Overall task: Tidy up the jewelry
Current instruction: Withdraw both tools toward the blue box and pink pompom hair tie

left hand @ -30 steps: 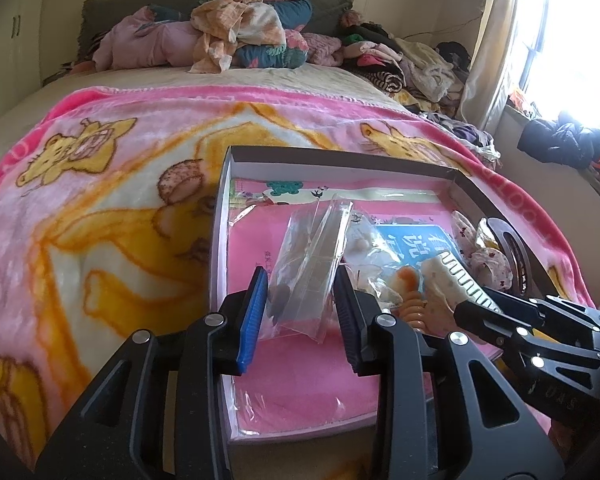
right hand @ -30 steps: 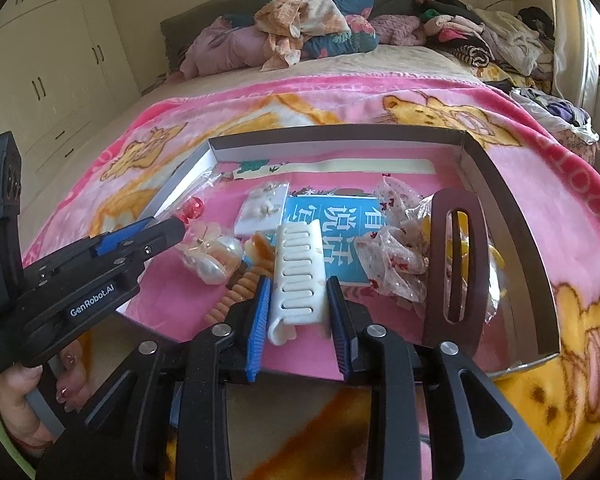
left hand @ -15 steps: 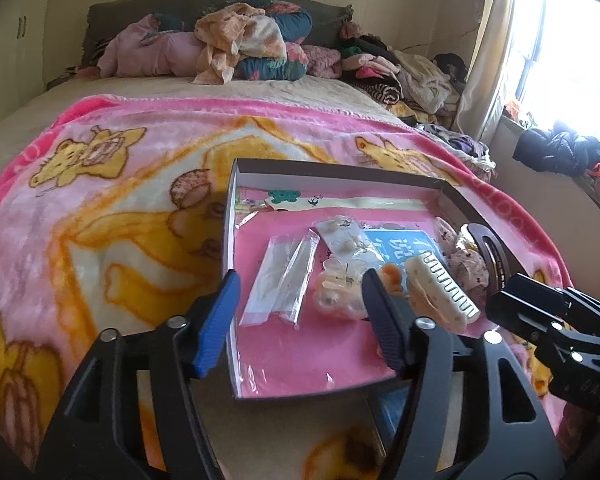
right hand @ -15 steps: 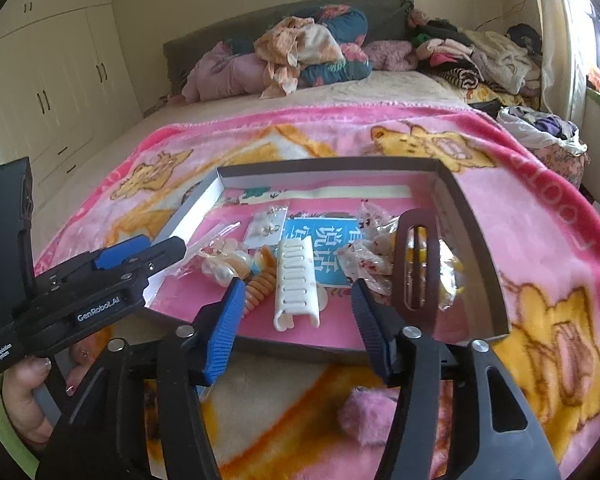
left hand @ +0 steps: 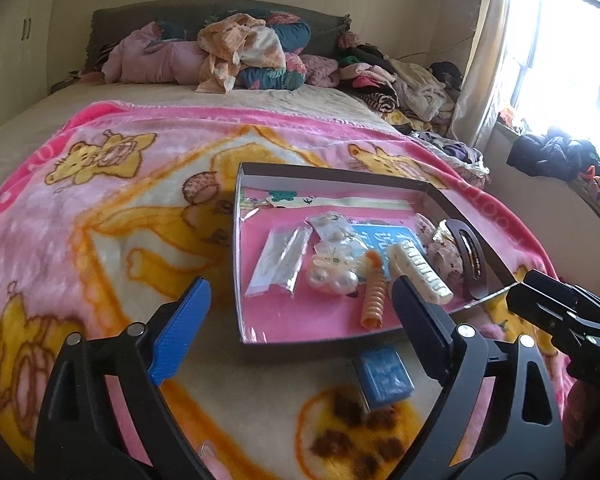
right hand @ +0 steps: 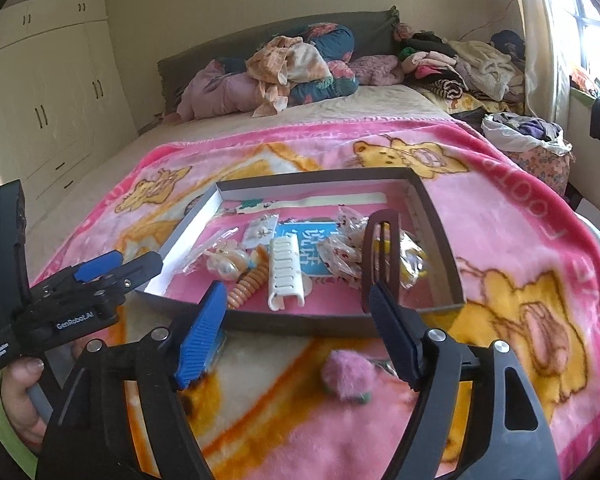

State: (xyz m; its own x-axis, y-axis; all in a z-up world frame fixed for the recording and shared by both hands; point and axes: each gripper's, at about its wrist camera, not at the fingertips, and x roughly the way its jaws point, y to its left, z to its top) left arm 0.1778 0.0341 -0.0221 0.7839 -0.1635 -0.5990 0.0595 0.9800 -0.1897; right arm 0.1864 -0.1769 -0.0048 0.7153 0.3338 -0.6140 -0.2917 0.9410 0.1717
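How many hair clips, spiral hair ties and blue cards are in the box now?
Hair clips: 2 (white clip, brown clip)
Spiral hair ties: 1 (orange tie)
Blue cards: 1 (blue card)
Total: 4

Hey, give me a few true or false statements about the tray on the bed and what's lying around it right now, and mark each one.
1. The white hair claw clip lies inside the tray. True.
2. The right gripper is clamped on the white clip. False: its jaws are opening, with nothing between them.
3. A small blue box sits on the blanket outside the tray. True.
4. The clear plastic sleeve is held by the left gripper. False: it lies on the tray floor, and that gripper's jaws are opening around nothing.
5. The fuzzy pink piece is in the tray. False: it lies on the blanket, in front of the tray.
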